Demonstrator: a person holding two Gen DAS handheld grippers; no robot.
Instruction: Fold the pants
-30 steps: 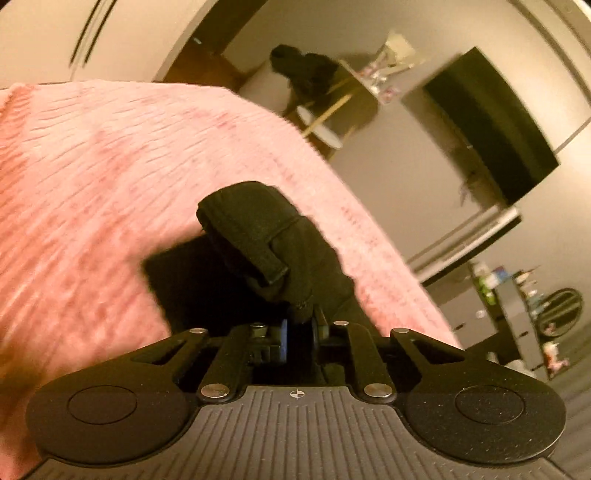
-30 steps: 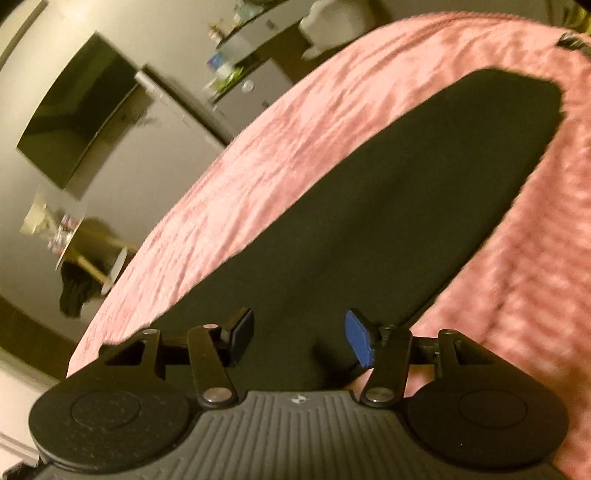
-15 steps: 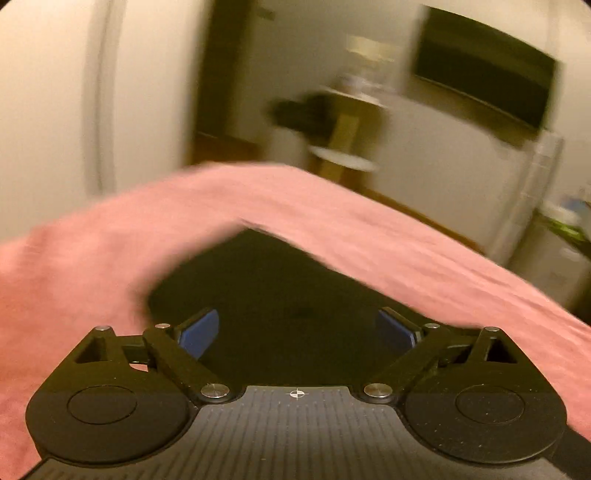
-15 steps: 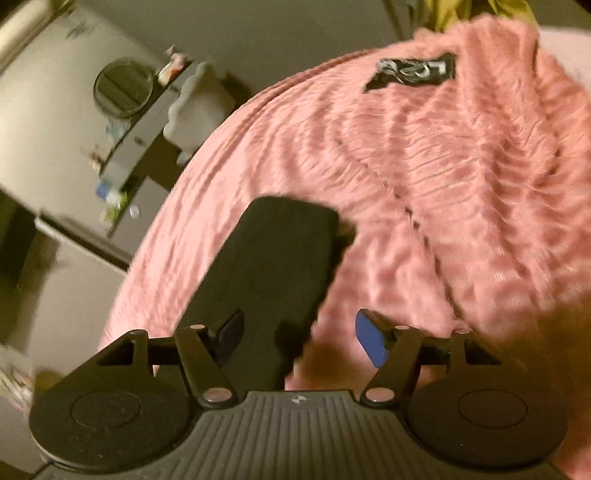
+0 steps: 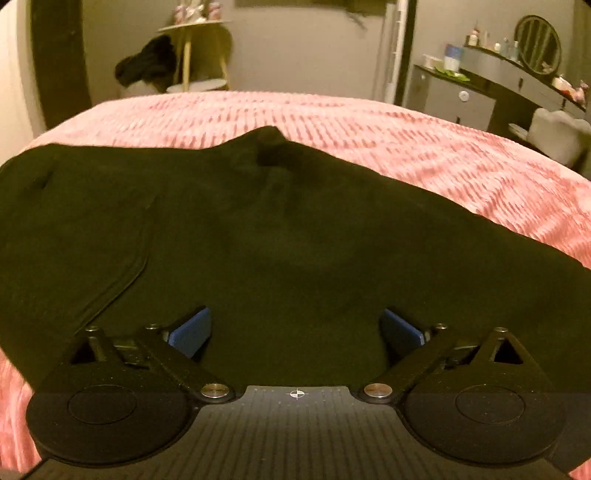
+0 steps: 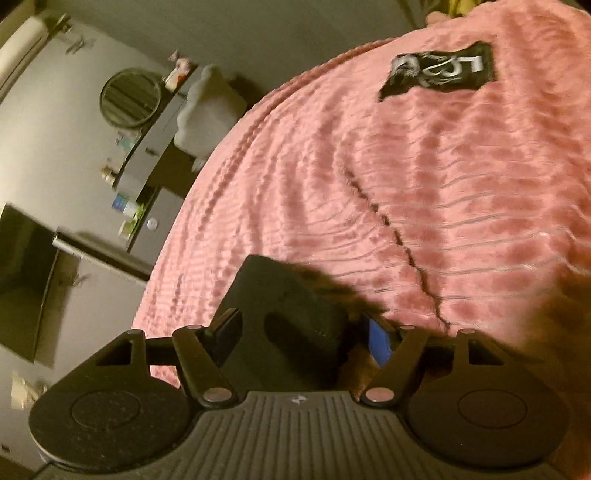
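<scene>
Pink and fuzzy, the big blanket (image 5: 388, 129) covers the bed and fills most of the room. Black pants (image 5: 258, 229) lie spread out flat on it, reaching from one side of the left view to the other, with a small bump sticking up at the far edge.

On the left, the left gripper (image 5: 295, 332) sits low, right over the near edge of the pants, and points level across the bed toward the far wall. Its two blue pads (image 5: 190, 330) are spread wide apart with black cloth lying between them, and they pinch nothing.

Behind the bed stand a small round table (image 5: 192, 29) with a dark bundle (image 5: 147, 66) hanging beside it, and a gray dresser (image 5: 480, 92) with a round mirror (image 5: 537, 44) on top.

On the right, the right gripper (image 6: 301, 341) is tipped to one side, so the room looks slanted. It hovers over one end of the pants (image 6: 280, 295). Its fingers are apart too, released, one on each side of the dark cloth. Farther off on the blanket (image 6: 369, 184) lies a black patch with white letters (image 6: 439, 70).
</scene>
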